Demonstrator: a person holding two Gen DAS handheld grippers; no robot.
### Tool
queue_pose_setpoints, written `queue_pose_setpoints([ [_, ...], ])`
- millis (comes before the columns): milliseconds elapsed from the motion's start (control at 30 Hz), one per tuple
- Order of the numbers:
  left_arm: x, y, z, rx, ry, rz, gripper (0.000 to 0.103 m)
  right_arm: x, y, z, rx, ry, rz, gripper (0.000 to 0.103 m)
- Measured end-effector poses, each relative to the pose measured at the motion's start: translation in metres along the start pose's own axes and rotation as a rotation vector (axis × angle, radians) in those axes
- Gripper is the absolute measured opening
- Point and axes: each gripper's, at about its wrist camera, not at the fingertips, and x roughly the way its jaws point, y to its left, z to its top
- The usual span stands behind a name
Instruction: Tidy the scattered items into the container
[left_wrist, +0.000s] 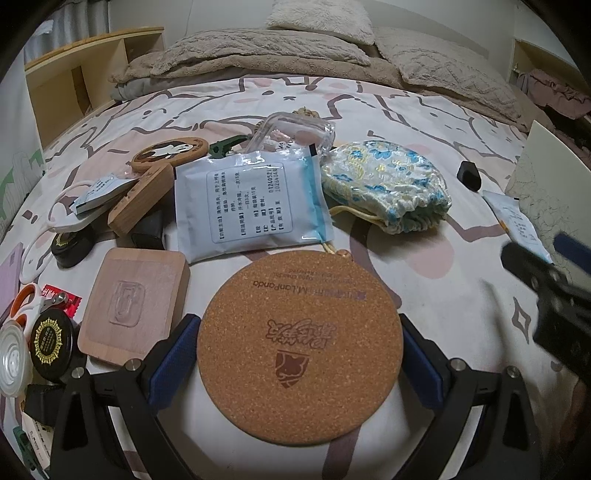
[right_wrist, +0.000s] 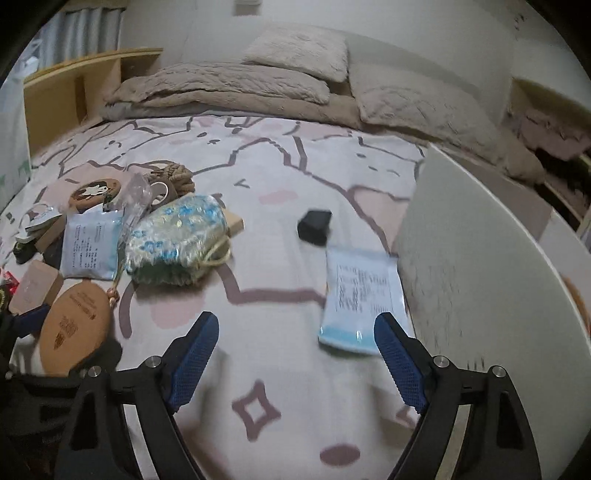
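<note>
My left gripper (left_wrist: 299, 354) has its blue pads on both sides of a round cork coaster (left_wrist: 300, 345) lying on the bed; whether the pads press it I cannot tell. Behind the coaster lie a pale blue sachet (left_wrist: 251, 203) and a floral drawstring pouch (left_wrist: 384, 188). My right gripper (right_wrist: 295, 354) is open and empty above the sheet, with a second blue sachet (right_wrist: 360, 295) just ahead to its right. The white container (right_wrist: 480, 280) stands at the right, its wall next to that sachet. The right gripper also shows blurred in the left wrist view (left_wrist: 546, 280).
A small black block (right_wrist: 314, 226) lies mid-bed. At left are a square wooden coaster (left_wrist: 133, 306), a wooden block (left_wrist: 142, 201), a penguin coaster (left_wrist: 170, 152), black round tins (left_wrist: 50, 341), a white cable (left_wrist: 44, 236) and a clear bag (left_wrist: 295, 134). Pillows (right_wrist: 295, 55) and blankets lie behind.
</note>
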Motion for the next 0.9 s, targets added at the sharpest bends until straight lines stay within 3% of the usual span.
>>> queue_pose_setpoints([
  [200,0.000,0.000,0.000,0.002,0.000,0.003,0.100,0.020,-0.011,0.012,-0.003,0.028,-0.066,0.085],
  [267,0.000,0.000,-0.001,0.003,0.000,0.003,0.100,0.028,-0.014,0.013,-0.003,0.048,-0.080,0.077],
  [367,0.000,-0.001,-0.001,0.003,0.000,0.004,0.100,0.039,-0.022,0.011,0.017,0.082,-0.102,0.054],
  [433,0.000,-0.001,-0.001,0.003,0.000,0.004,0.100,0.046,-0.032,0.009,0.057,0.104,-0.072,0.041],
  [600,0.000,0.000,-0.001,0.003,0.000,0.004,0.100,0.042,-0.034,0.005,0.055,0.077,-0.041,0.037],
  [733,0.000,-0.001,-0.001,0.004,0.000,0.004,0.100,0.035,-0.034,0.004,0.052,0.047,-0.009,0.017],
  [900,0.000,0.000,-0.001,0.003,0.000,0.004,0.100,0.030,-0.036,0.001,0.058,0.043,0.036,0.011],
])
